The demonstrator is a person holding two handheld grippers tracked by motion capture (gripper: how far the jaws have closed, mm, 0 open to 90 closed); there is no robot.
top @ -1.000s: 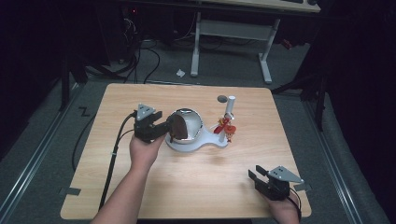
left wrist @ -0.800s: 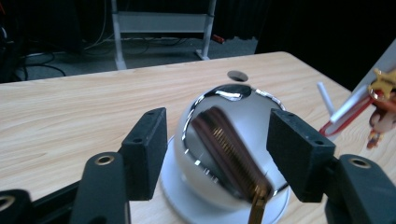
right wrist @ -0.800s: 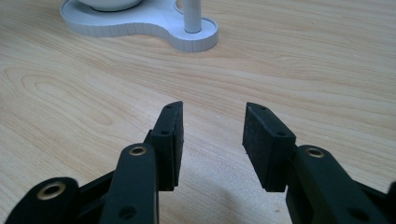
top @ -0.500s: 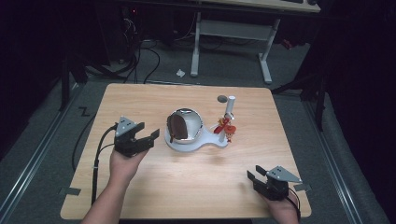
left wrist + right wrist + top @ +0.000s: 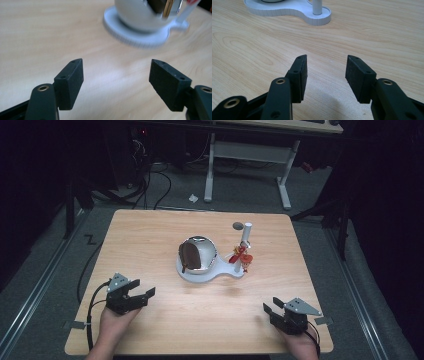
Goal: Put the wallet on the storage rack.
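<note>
Grey carpet floor (image 5: 240, 200) surrounds the pale wooden tabletop (image 5: 150, 235); at twelve o'clock a white-legged desk (image 5: 247, 157) (cables (image 5: 150, 175) beside it) in darkness.

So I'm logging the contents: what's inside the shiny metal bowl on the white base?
In the high view, the shiny metal bowl on the white base holds a dark brown piece against its inner wall. The rim hides the bottom, so anything beneath stays unseen.

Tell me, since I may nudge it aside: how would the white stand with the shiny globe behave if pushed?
The white stand would probably slide rather than tip: its flat base sits wide on the smooth wooden table. The thin post with red ornaments looks fragile, so push the base.
</note>
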